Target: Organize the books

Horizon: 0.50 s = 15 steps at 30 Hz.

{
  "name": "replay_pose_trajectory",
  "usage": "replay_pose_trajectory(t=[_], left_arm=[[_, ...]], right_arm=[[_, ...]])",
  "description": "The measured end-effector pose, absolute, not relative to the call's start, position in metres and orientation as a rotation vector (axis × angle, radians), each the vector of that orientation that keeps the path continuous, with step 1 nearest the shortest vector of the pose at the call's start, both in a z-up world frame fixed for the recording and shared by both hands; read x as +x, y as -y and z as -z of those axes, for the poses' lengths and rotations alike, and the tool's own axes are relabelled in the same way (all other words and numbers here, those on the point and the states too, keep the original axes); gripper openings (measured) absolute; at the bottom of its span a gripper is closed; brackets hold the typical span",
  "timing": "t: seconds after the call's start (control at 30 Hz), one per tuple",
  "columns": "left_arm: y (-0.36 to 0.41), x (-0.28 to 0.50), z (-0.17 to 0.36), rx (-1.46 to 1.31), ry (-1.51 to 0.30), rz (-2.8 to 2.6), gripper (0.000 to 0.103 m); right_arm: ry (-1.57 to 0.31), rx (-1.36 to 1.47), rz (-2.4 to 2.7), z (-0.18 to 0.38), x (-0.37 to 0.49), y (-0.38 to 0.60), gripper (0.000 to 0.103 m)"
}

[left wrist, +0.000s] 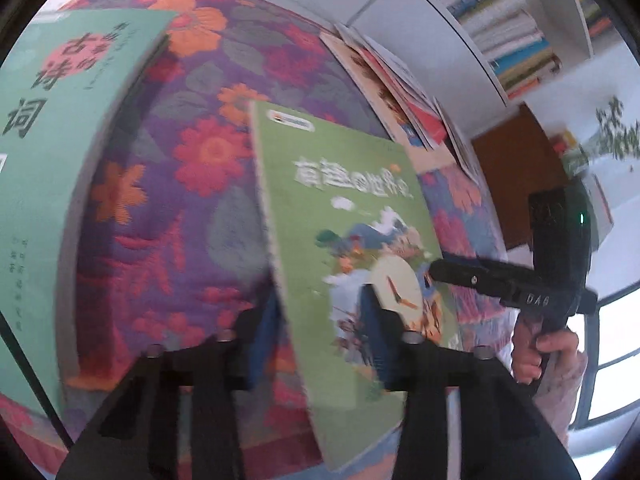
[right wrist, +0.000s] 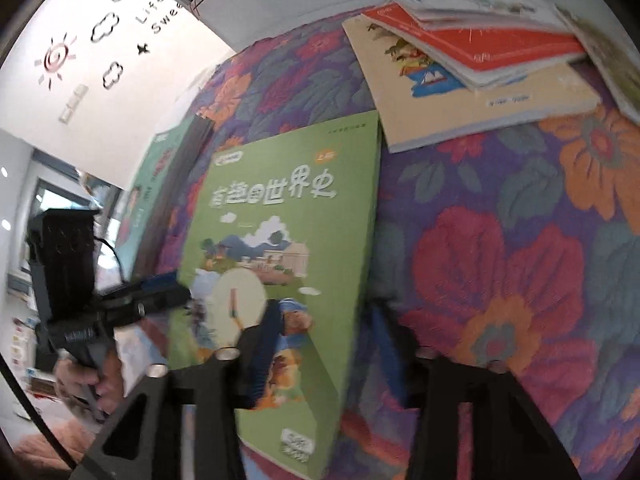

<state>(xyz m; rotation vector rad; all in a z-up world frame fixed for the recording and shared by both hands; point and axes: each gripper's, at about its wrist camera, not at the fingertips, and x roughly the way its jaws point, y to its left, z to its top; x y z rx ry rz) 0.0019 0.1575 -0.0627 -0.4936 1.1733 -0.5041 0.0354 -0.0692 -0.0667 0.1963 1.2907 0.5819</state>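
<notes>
Two grippers | green book is held off the quilt | left gripper and right gripper are clamped on opposite edges, likely for steadiness | stack lies beyond, seemingly the destination

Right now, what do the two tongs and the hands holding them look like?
Both tongs are black plastic with blue finger pads and silver bolts. The right tongs carry pale lettering and a green light on the boxy body; a bare hand grips the handle. The left tongs trail a thin black cable.

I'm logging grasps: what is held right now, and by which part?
The green book, held by both: left gripper and right gripper each clamp opposite side edges near its lower end.
</notes>
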Motion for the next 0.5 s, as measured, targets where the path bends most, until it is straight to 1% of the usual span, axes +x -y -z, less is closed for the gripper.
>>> replay_pose_trajectory(t=[0.03,0.07,0.13,0.27,0.4,0.47,0.5], left_arm=[[-0.155,0.005,0.066,-0.501,-1.174,0.502,0.025],[-0.157,0.006,0.067,-0.503,-1.175,0.508,0.025],[-0.151,0.009,0.068,-0.49,-1.176,0.505,0.026],[-0.139,0.006,0.06,-0.398,-1.158,0.46,0.028],[-0.136,0.003,0.051,-0.33,-1.162,0.404,0.029],[-0.128,0.0,0.04,-0.218,-1.134,0.339,0.03],[-0.126,-0.002,0.034,-0.183,-1.114,0.315,0.03]], right_arm=[[-1.289,0.201,-0.58,0.067,0.036,0.071,0.034],[-1.29,0.223,-0.581,0.069,0.037,0.074,0.03],[-1.292,0.258,-0.591,0.071,0.038,0.082,0.028],[-1.282,0.317,-0.607,0.072,0.036,0.09,0.028],[-1.244,0.267,-0.583,0.068,0.033,0.076,0.028],[-1.242,0.279,-0.601,0.065,0.027,0.074,0.023],[-1.245,0.293,-0.614,0.064,0.024,0.073,0.022]])
